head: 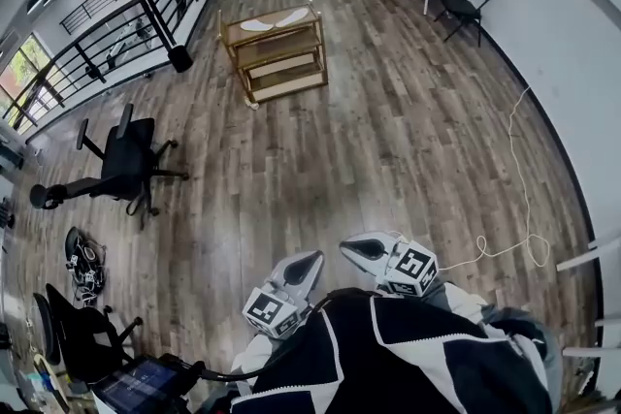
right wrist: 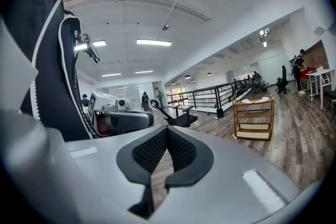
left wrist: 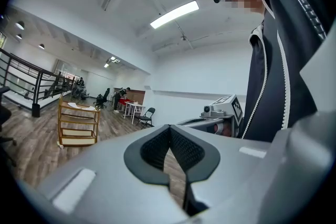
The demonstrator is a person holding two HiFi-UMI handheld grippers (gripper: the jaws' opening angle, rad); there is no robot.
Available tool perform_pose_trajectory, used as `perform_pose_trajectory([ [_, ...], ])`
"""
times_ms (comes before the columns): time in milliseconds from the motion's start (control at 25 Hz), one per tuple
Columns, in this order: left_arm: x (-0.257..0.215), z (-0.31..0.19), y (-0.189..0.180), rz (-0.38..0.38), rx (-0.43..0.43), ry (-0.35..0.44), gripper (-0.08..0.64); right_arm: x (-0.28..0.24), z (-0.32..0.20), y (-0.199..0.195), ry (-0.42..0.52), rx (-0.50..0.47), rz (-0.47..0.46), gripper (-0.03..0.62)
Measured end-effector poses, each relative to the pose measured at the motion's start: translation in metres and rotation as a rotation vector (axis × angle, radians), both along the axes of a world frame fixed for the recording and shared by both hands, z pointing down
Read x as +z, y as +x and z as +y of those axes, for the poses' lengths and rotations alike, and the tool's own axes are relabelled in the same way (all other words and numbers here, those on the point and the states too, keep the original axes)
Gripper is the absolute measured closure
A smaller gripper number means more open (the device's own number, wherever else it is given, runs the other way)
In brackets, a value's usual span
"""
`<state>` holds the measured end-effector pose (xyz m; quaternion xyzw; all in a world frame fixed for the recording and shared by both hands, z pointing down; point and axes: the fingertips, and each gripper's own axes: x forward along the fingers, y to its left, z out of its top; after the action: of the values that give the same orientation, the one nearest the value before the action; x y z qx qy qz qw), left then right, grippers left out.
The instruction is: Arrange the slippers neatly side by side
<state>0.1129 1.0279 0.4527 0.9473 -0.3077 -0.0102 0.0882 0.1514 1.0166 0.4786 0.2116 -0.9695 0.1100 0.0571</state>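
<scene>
I hold both grippers low in front of my black jacket with white lines (head: 417, 359), and both point out over the brown wooden plank floor (head: 388, 141). The left gripper (head: 303, 265) has its two jaws closed together, the dark ribbed pads (left wrist: 157, 147) meet at their tips, and there is nothing between them. The right gripper (head: 366, 250) is the same: its jaws are closed, pad against pad, and it carries nothing. The two grippers are just beside each other, with their marker cubes near my body. In the left gripper view I see the right gripper at the side, and in the right gripper view I see the left gripper (right wrist: 113, 115). The two white flat slippers (head: 275, 20) lie on the top board of a low wooden shelf rack with three levels (head: 283, 65), which stands well apart from me on the floor. They lie next to each other but at an angle, with their ends close together. A black office chair (head: 126, 165) stands to the left near a black metal railing (head: 116, 29), and a thin white cable (head: 519, 199) lies on the floor at the right, near the white wall.
</scene>
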Motion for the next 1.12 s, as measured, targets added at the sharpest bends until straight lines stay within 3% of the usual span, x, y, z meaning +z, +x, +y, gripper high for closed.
perform_pose_trajectory([
  [480,0.008,-0.016,0.001,0.017,0.018,-0.018,0.549,0.011,-0.013,-0.001,-0.044,-0.008,-0.001,0.588],
  [1120,0.01,-0.117,-0.035,-0.022,0.142,-0.012,0.549,0.005,-0.119,-0.041,-0.031,0.111,-0.031,0.588],
])
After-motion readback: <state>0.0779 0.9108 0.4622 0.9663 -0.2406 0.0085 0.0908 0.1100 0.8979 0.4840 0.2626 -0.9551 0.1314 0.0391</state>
